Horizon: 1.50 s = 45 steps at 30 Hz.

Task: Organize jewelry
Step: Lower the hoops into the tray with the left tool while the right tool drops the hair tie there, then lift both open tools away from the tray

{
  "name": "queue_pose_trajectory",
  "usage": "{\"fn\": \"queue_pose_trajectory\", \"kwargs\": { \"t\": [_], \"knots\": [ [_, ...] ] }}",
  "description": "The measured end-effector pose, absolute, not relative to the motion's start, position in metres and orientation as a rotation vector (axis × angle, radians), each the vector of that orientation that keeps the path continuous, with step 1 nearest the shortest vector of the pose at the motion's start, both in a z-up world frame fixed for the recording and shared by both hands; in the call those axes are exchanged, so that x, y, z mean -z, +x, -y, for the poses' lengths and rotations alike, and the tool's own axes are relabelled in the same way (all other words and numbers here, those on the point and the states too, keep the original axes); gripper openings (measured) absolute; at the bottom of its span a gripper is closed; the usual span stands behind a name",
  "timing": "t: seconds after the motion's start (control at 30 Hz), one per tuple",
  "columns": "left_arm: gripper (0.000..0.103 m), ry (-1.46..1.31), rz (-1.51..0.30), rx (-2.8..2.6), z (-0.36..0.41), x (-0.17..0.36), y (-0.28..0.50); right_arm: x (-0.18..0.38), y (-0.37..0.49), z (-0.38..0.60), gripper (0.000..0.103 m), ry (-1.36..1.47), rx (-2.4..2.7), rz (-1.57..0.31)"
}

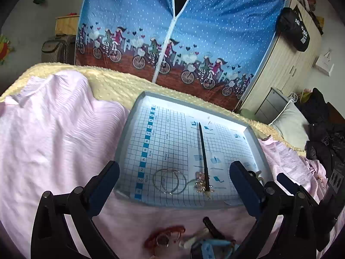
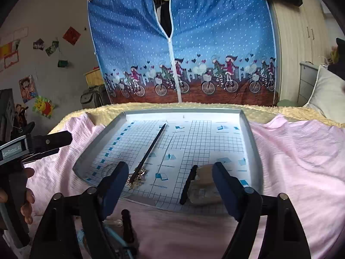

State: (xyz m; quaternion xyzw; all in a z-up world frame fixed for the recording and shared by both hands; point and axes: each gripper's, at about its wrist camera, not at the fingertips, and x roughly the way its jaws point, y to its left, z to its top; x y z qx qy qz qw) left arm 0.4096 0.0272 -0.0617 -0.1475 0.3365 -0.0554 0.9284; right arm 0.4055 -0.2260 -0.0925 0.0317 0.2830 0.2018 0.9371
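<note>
My left gripper (image 1: 173,191) and right gripper (image 2: 170,186) both hang w/ fingers spread wide, holding nothing, over a shallow grey tray (image 2: 251,142) lined w/ gridded paper on a ribbed pink cloth (image 1: 54,129). In the tray lie a thin black hair stick (image 1: 203,151) w/ gold charms, two thin wire hoops (image 1: 169,181) and a clear hair clip (image 2: 202,188). Red beaded bracelet (image 1: 166,234) sits on the cloth nr me, outside the tray.
</note>
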Motion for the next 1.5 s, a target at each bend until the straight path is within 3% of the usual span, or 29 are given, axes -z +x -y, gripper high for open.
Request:
{"fn": "queue_pose_trajectory", "kwargs": {
  "t": [0.07,0.2,0.47,0.7,1.17,1.5],
  "knots": [
    [0.101,-0.293,-0.666,0.106,-0.027,0.053,0.397,0.086,0.395,0.228,0.097,0.06,-0.399,-0.547],
    [0.101,-0.273,-0.604,0.104,-0.022,0.039,0.365,0.062,0.361,0.232,0.103,0.033,-0.408,-0.447],
    [0.101,-0.226,-0.495,0.086,-0.015,0.012,0.297,0.028,0.298,0.23,0.103,-0.005,-0.412,-0.333],
    [0.101,-0.163,-0.509,0.052,-0.007,0.009,0.252,0.026,0.248,0.242,0.103,0.048,-0.405,-0.324],
    [0.101,-0.072,-0.496,0.056,0.003,0.027,0.183,0.04,0.183,0.249,0.103,0.079,-0.348,-0.394],
    [0.101,-0.049,-0.551,0.06,-0.005,0.056,0.17,0.072,0.195,0.234,0.103,0.051,-0.34,-0.534]
  ]
}}
